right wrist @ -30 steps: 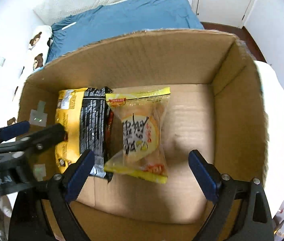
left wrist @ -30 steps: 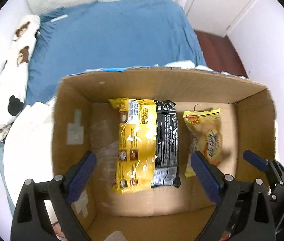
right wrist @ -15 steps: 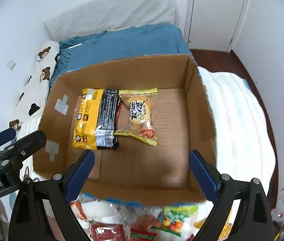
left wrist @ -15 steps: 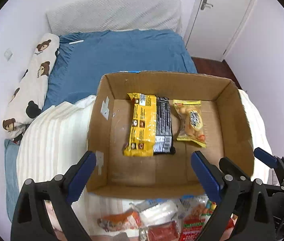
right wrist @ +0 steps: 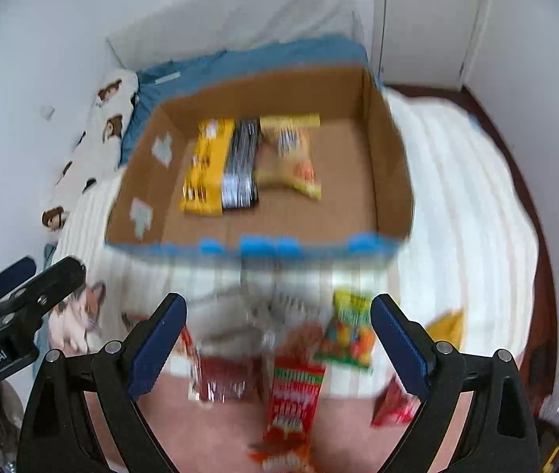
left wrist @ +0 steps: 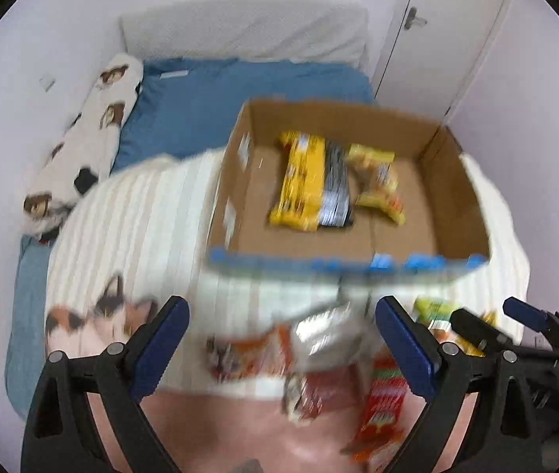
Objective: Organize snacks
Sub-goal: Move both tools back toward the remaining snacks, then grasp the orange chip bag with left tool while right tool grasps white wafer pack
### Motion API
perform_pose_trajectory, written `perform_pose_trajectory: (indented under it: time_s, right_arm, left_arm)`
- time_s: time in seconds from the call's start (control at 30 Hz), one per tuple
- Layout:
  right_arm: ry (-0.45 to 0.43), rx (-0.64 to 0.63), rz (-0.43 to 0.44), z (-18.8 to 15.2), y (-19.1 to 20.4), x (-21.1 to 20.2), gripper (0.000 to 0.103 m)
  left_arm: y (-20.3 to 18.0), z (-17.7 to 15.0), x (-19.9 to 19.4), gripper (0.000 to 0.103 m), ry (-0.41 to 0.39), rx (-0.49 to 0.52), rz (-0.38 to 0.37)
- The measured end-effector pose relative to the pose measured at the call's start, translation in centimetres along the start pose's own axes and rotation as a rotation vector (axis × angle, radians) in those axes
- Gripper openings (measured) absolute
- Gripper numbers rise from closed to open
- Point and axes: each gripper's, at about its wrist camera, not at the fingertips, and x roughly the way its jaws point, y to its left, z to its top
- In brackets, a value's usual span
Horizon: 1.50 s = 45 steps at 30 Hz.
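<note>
Left wrist view: pulled back from the cardboard box (left wrist: 453, 181) since a second ago, loose snack packets (left wrist: 318, 339) now between spread, empty left tool (left wrist: 279, 339). Two packs (left wrist: 307, 185) boxed; next pick likely. Right wrist view alone shows gummy bag (right wrist: 348, 331), right tool (right wrist: 279, 335) spread.

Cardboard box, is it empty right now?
No, the cardboard box holds a yellow-and-black snack pack and a yellow packet beside it.

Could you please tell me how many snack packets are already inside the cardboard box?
2. A yellow-and-black packet lies left of centre on the floor of the cardboard box, and a yellow packet lies right beside it. The frames are blurred, but nothing else shows inside.
</note>
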Motion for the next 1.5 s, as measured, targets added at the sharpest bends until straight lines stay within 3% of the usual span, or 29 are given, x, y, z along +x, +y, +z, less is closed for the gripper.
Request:
perform_pose_trajectory:
  time_s: [0.27, 0.43, 0.67, 0.77, 0.83, 0.87, 0.93, 1.1, 1.17, 1.23, 1.37, 1.5]
  right_arm:
    - [0.217, 0.137, 0.012, -7.6, -3.1, 8.4, 0.096]
    - [0.314, 0.206, 0.019, -11.0, -3.4, 13.1, 0.093]
    - [0.304, 0.195, 0.044, -11.5, -2.0, 13.1, 0.093]
    - [0.300, 0.202, 0.046, -11.0, -2.1, 12.5, 0.093]
    - [0.301, 0.228, 0.048, -10.9, -2.6, 12.0, 0.094]
    - [0.303, 0.245, 0.056, -10.8, -2.8, 11.9, 0.094]
    - [0.309, 0.287, 0.081, -10.7, -3.6, 11.5, 0.094]
    - [0.291, 0.386, 0.182, -8.3, -2.7, 11.8, 0.090]
    - [0.273, 0.407, 0.203, -7.1, -1.3, 12.6, 0.089]
    - [0.272, 0.443, 0.226, -6.0, 0.1, 13.9, 0.089]
    - [0.281, 0.502, 0.202, -4.6, 3.0, 16.8, 0.087]
    - [0.301, 0.541, 0.165, -4.4, 4.9, 19.2, 0.067]
  left_arm:
    - [2.6, -7.8, 7.1, 0.097, 0.219, 0.024, 0.101]
    - [3.4, -9.2, 9.2, 0.097, 0.256, 0.143, 0.145]
    - [-0.6, -8.7, 13.2, 0.097, 0.255, 0.565, 0.238]
    - [-3.2, -9.7, 15.5, 0.097, 0.291, 0.753, 0.218]
    - [-4.1, -10.5, 17.1, 0.096, 0.333, 0.825, 0.229]
    - [-4.1, -10.7, 17.7, 0.090, 0.354, 0.826, 0.217]
    - [-3.4, -10.4, 18.3, 0.060, 0.402, 0.745, 0.188]
    - [3.0, -8.9, 17.6, 0.055, 0.489, 0.222, 0.023]
    - [6.1, -9.3, 16.9, 0.055, 0.489, 0.005, -0.016]
    - [8.3, -10.2, 16.5, 0.055, 0.491, -0.143, -0.048]
    - [10.4, -11.7, 16.0, 0.055, 0.489, -0.281, -0.091]
    - [10.8, -12.6, 15.5, 0.055, 0.470, -0.298, -0.093]
